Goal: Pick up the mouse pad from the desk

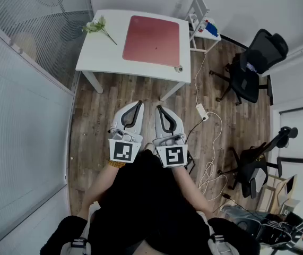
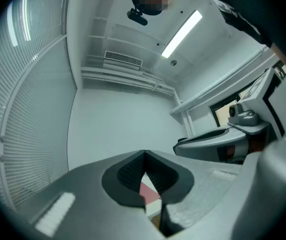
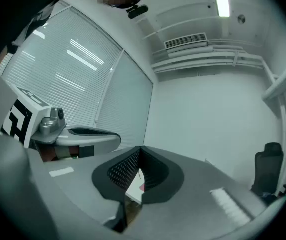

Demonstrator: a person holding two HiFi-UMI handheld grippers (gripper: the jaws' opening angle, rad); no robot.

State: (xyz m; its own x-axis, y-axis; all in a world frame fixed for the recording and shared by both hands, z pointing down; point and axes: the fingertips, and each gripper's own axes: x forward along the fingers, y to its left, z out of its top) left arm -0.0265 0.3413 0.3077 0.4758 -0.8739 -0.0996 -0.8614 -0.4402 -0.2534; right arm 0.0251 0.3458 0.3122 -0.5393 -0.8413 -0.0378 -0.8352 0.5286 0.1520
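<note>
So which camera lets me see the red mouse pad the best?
The head view. It shows the whole mouse pad lying flat on the white desk, with nothing covering it. The left gripper view and the right gripper view each catch only a tiny pink sliver of it through the small opening between the jaws.
</note>
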